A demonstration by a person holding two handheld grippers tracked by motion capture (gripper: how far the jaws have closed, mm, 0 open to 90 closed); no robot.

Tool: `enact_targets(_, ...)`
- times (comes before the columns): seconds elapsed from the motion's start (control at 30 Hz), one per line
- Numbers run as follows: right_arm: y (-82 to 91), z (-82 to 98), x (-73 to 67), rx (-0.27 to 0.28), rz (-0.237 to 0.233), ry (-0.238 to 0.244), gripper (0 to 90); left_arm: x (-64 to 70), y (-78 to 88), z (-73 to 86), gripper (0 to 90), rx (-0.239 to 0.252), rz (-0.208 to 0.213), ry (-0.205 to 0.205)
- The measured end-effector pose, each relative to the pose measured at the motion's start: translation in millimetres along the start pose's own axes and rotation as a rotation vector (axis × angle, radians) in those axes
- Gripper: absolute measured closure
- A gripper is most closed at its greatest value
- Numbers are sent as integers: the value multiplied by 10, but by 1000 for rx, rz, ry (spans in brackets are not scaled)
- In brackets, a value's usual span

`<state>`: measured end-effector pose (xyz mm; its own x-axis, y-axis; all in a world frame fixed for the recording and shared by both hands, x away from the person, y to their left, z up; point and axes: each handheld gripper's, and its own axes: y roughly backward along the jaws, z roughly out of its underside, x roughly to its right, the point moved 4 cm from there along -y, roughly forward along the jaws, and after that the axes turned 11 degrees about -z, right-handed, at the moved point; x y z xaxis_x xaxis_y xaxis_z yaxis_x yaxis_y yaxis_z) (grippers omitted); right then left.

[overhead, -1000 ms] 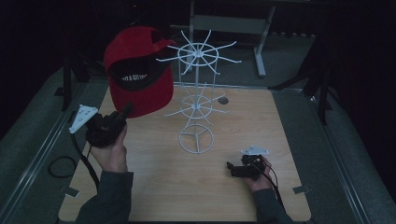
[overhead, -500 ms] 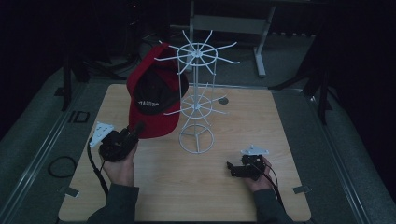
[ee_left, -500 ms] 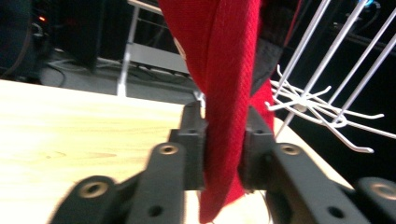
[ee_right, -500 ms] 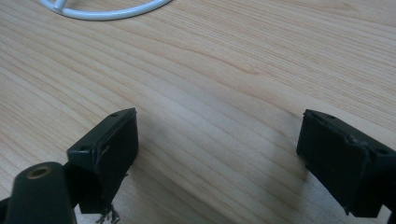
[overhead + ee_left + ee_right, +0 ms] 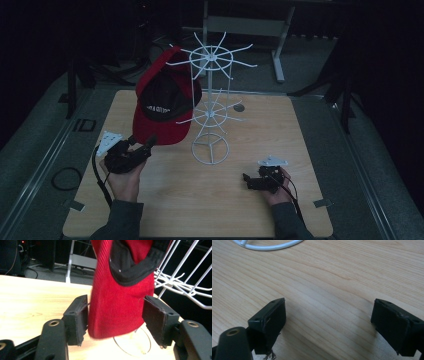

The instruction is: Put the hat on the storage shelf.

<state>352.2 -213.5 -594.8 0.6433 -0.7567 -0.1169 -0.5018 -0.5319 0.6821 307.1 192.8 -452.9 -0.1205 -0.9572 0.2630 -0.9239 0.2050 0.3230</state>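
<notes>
Red cap (image 5: pixel 166 102) is hanging off the white wire rack (image 5: pixel 212 107), up on one of the prongs on the rack's left side in the high view, with its brim (image 5: pixel 165 131) drooping down toward the wooden table (image 5: pixel 250 210). You can see the black lining and a bit of white lettering on the inside facing the camera.

Your left gripper (image 5: pixel 141 148) sits right under that brim, and its jaws have just been opening. In the left gripper view the brim (image 5: pixel 117 305) sits between the two black pads (image 5: pixel 77 317): it seems to brush the left one, and there's a clear gap to the right one, so you're not pinching it.

Your right gripper (image 5: pixel 246 179) is resting low over the table near the front right, well apart from the cap. In the right gripper view its jaws stand wide apart with just bare wood grain between them, and the curved edge of the rack's round base (image 5: pixel 268 245) peeks in at the top.
</notes>
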Motion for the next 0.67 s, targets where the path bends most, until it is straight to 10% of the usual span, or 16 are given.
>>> enact_targets(0.67, 0, 1, -2, -1, -2, -2, 125, -55, -71, 344, 341, -84, 5, -24)
